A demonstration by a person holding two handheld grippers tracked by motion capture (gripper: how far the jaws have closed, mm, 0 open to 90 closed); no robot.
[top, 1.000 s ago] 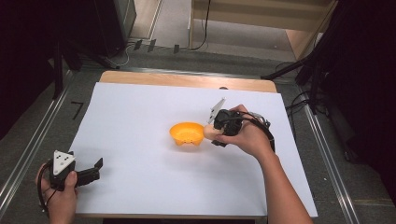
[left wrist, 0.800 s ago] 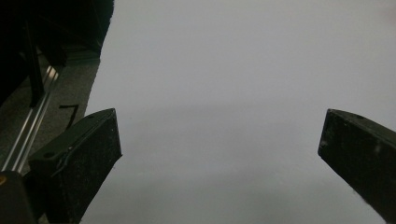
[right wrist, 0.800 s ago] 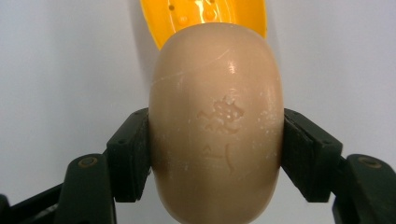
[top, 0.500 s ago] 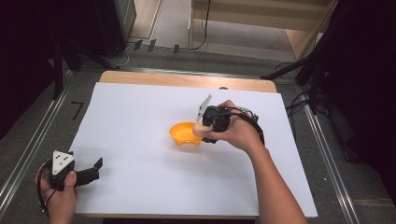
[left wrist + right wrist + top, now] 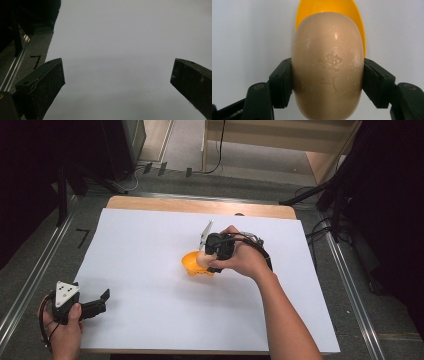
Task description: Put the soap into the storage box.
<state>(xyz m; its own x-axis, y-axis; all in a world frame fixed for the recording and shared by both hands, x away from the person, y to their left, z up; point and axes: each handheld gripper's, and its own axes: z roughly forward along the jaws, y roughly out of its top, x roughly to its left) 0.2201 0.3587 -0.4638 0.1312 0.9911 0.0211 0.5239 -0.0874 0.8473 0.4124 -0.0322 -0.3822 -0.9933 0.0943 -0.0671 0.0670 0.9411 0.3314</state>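
The counter (image 5: 150,245) is covered edge to edge by a white sheet, with a strip of bare wood showing along its far side. Near the middle of that sheet sits an orange bowl (image 5: 192,265). The right tongs (image 5: 207,262) are over the bowl's near-right rim, clamped on a tan oval bar of soap (image 5: 328,67); in the right gripper view both black jaws press flat against the bar's two sides, a faint stamped mark faces the camera, and the bowl's orange inside shows just behind the soap. I cannot tell whether the bar touches the bowl. The left tongs (image 5: 102,301) lie low at the near-left corner of the counter, well apart from the bowl, jaws spread wide with nothing but white sheet between them.
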